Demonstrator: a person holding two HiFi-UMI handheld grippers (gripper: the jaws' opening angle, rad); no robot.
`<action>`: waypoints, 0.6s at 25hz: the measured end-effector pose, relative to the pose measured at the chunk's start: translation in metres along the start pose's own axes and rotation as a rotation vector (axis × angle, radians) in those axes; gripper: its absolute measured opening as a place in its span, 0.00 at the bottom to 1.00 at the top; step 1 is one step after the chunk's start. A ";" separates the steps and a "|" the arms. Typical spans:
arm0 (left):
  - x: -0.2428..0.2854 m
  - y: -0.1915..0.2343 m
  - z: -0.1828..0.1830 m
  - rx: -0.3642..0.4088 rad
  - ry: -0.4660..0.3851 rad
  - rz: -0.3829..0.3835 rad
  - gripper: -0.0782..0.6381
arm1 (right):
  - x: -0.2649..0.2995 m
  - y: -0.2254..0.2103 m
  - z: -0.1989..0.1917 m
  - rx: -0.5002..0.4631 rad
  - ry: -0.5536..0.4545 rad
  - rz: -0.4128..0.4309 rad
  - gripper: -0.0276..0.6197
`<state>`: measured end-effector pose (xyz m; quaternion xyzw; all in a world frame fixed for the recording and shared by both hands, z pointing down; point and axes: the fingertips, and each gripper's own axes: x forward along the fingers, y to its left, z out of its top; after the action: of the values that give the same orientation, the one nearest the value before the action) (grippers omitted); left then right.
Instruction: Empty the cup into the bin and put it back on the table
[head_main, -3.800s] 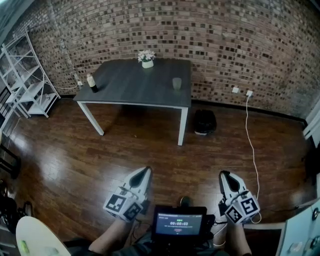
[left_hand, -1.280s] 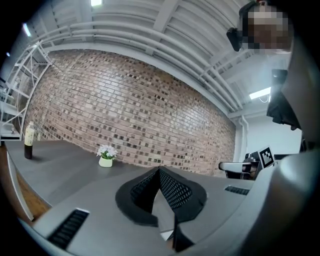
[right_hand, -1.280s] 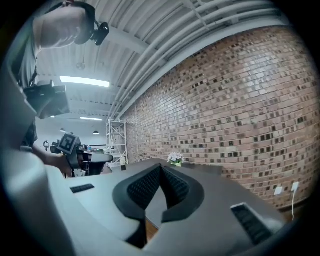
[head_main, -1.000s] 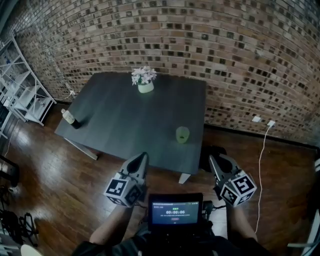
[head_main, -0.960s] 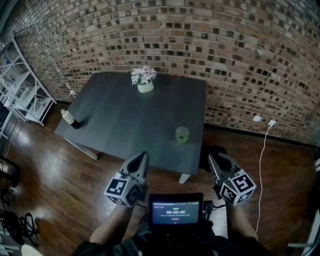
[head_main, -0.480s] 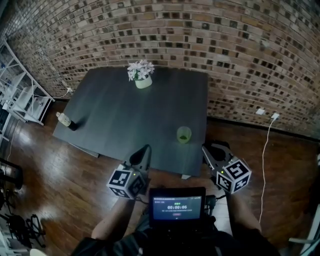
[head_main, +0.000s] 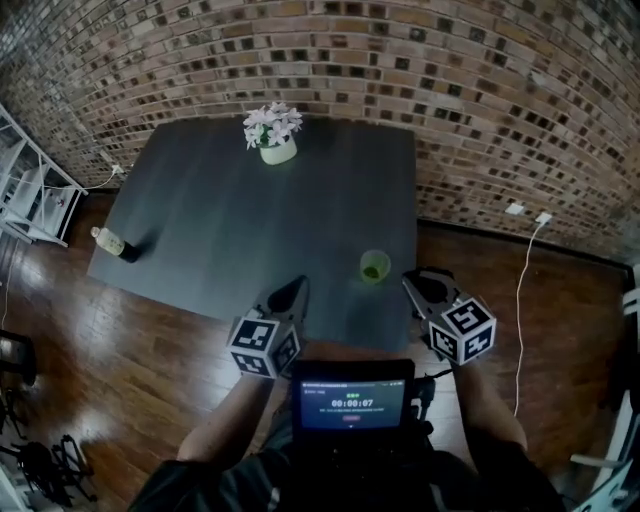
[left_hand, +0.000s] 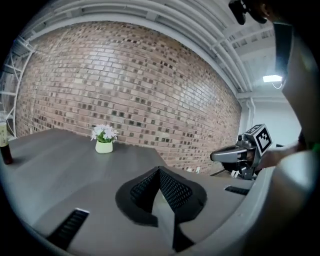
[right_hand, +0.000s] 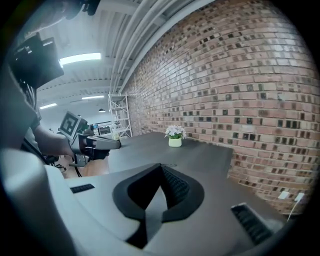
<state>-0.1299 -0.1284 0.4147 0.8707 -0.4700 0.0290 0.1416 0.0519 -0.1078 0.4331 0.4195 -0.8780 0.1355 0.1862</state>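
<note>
My left claw (head_main: 296, 287) is closed, its two dark ribbed pads meeting at the tip with nothing between them, as its own view shows plainly. My right claw (head_main: 412, 280) is closed in the same way and also empty. Both hang over the near edge of the counter (head_main: 250, 230), pointing away from me toward the brick wall (head_main: 450, 90). The marker cubes sit just behind them, and my forearms run back from those.

The green cup (head_main: 375, 265) stands upright on the counter near its front right corner. It is between the two claws and closer to the right one, just ahead of that tip but not touching it.

Farther out, a pale flower pot (head_main: 277, 150) with white blooms sits near the counter's far edge. A bottle (head_main: 110, 243) stands at the left edge, well apart from the cup. A small lit screen (head_main: 351, 401) is fixed below my hands. A white cable (head_main: 522, 300) trails over the wooden floor (head_main: 130, 360) at right, and a white shelf (head_main: 30, 190) stands at far left.
</note>
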 end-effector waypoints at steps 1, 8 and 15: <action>0.005 0.004 -0.005 -0.005 0.015 -0.010 0.11 | 0.006 -0.002 -0.003 -0.002 0.020 0.001 0.05; 0.028 0.013 -0.032 -0.001 0.098 -0.062 0.11 | 0.042 -0.013 -0.028 0.015 0.170 0.015 0.05; 0.049 0.016 -0.054 -0.063 0.161 -0.036 0.11 | 0.060 -0.023 -0.051 -0.015 0.286 0.063 0.05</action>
<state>-0.1116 -0.1617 0.4786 0.8689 -0.4422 0.0818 0.2067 0.0466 -0.1430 0.5068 0.3669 -0.8562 0.1930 0.3084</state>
